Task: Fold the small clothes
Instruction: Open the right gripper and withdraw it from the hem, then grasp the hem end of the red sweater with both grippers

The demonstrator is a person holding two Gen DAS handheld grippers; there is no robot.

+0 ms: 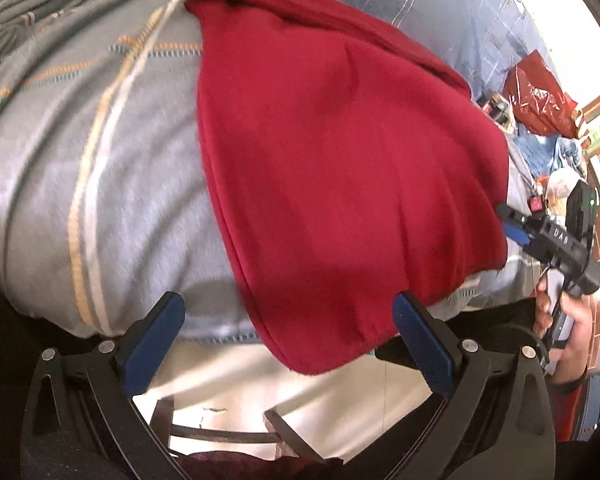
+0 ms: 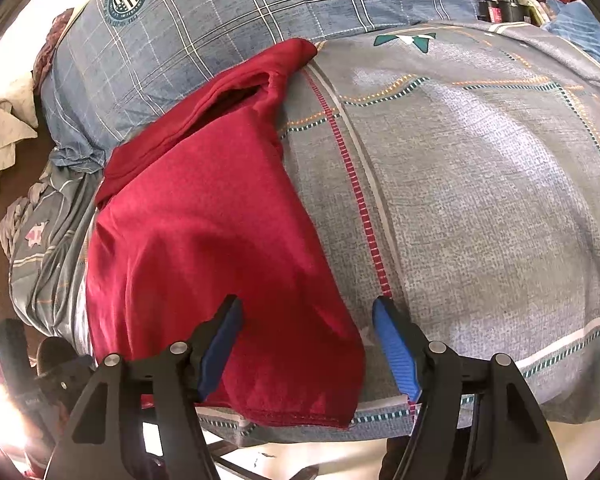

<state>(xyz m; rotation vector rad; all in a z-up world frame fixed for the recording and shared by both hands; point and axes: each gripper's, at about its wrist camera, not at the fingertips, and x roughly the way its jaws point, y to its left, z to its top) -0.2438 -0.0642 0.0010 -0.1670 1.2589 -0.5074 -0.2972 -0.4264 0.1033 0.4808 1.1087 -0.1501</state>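
Red T-shirt [image 2: 204, 240] folded on the grey bedspread [image 2: 480, 200]; my left gripper [image 1: 288, 340] and right gripper [image 2: 306, 344] jaws spread, empty.

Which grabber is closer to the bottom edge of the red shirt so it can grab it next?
Probably the right gripper: it is open, and the red shirt hem corner lies between its fingers. The left gripper, also open, has only the hem's edge near its right finger.

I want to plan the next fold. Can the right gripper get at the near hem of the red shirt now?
Probably yes. The right gripper has its jaws open, and the hem corner of the red shirt lies between them on the bedspread, with nothing covering it.
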